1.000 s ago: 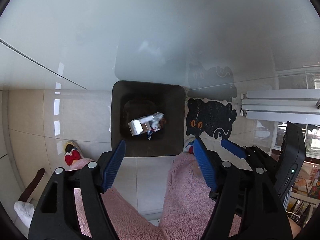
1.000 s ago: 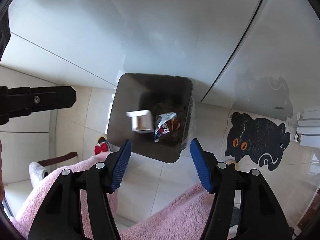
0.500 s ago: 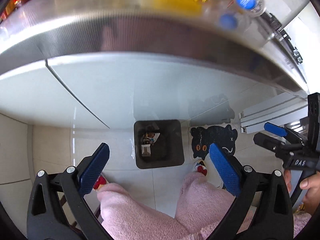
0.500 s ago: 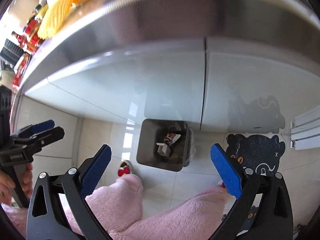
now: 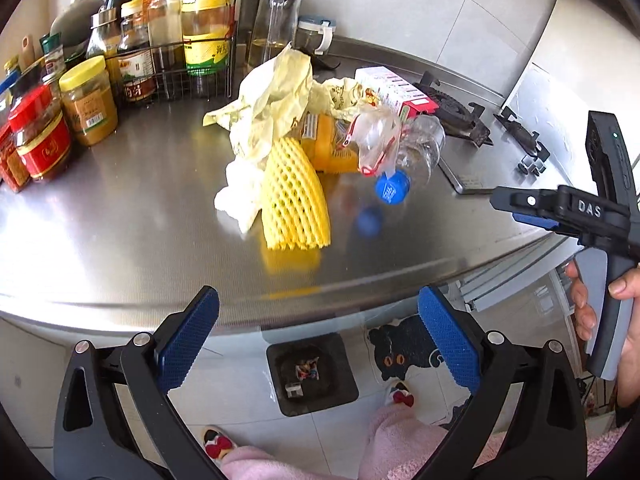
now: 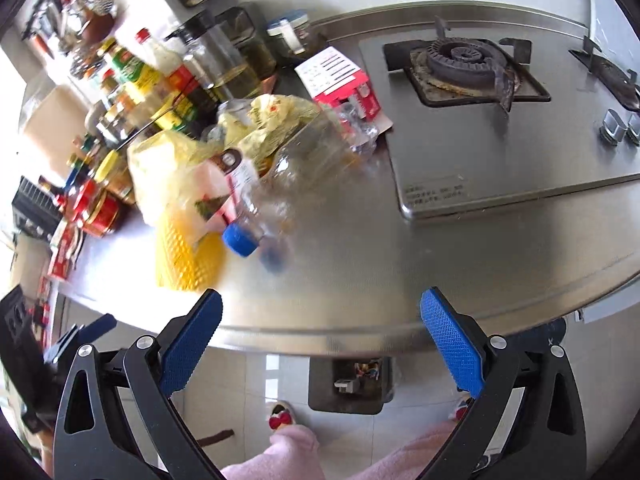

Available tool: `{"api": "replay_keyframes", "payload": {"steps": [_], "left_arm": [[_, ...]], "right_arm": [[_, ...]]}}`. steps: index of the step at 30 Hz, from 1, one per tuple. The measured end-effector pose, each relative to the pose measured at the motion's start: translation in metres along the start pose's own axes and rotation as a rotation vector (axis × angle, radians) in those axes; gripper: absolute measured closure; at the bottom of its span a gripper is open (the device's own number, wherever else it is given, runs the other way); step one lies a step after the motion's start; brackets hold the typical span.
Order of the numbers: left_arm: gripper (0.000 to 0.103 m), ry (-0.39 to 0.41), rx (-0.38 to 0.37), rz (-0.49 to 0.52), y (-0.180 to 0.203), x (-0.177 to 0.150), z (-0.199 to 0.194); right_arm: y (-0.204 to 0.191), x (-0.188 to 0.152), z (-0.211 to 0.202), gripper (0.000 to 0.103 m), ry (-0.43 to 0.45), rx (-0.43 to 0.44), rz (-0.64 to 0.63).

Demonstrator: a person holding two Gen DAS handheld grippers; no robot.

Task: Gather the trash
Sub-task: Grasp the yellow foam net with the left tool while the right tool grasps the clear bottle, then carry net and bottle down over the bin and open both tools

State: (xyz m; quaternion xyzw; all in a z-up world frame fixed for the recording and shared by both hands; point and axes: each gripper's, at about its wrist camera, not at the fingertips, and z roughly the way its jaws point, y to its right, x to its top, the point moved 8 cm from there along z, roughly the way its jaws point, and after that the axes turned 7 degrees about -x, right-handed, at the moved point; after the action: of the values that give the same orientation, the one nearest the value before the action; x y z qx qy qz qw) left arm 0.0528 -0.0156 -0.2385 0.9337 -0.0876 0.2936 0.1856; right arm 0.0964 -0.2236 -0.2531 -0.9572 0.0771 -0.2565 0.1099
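A heap of trash [image 5: 304, 136] lies mid-tabletop [image 5: 120, 240] before me, jars [image 5: 68, 104] to its left, the stove burner [image 6: 468, 64] to its right. Below the tabletop's edge, the bin [image 5: 312, 372] stands on the floor, holding what seems a carton and wrapper.

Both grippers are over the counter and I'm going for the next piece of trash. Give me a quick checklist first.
1. Left gripper empty, jaws wide: ok.
2. Right gripper empty, jaws wide: ok.
3. Trash left on the counter: ok, a yellow foam net, a bottle, a yellow bag and a red carton lie in one pile.
4. Bin open on the floor below the counter edge: ok, some trash already inside.
5. Nearest pick exposed: ok, the net lies at the pile's front.
6. Bottle free of the bag: cannot tell, they overlap.
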Motion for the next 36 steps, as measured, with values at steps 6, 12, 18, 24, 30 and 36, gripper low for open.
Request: {"api": "replay_keyframes", "payload": {"steps": [6,12,18,24,30,36], "left_arm": [[0.018,0.025,-0.003,0.041,-0.004,0.030,0.010],[0.044,-0.022,-0.051,-0.046,-0.019,0.045,0.038],[0.049,-0.046,-0.059,-0.086,-0.029,0.045,0.055],[0.060,-0.081,-0.077,-0.080,-0.029,0.042,0.068],[0.070,-0.095,-0.095,-0.081,-0.029,0.040,0.075],[0.093,-0.114,-0.078,-0.049,-0.027,0.037,0.082]], "right_arm": [[-0.012,0.035,0.014,0.007,0.005,-0.023,0.060],[-0.019,0.057,0.032,0.028,-0.032,-0.007,0.120],[-0.021,0.066,0.057,0.031,-0.073,-0.027,0.172],[-0.021,0.069,0.076,0.031,-0.075,-0.105,0.155],[-0.022,0.063,0.095,0.036,-0.109,-0.105,0.133],[-0.022,0.061,0.090,0.037,-0.089,-0.068,0.121]]}}
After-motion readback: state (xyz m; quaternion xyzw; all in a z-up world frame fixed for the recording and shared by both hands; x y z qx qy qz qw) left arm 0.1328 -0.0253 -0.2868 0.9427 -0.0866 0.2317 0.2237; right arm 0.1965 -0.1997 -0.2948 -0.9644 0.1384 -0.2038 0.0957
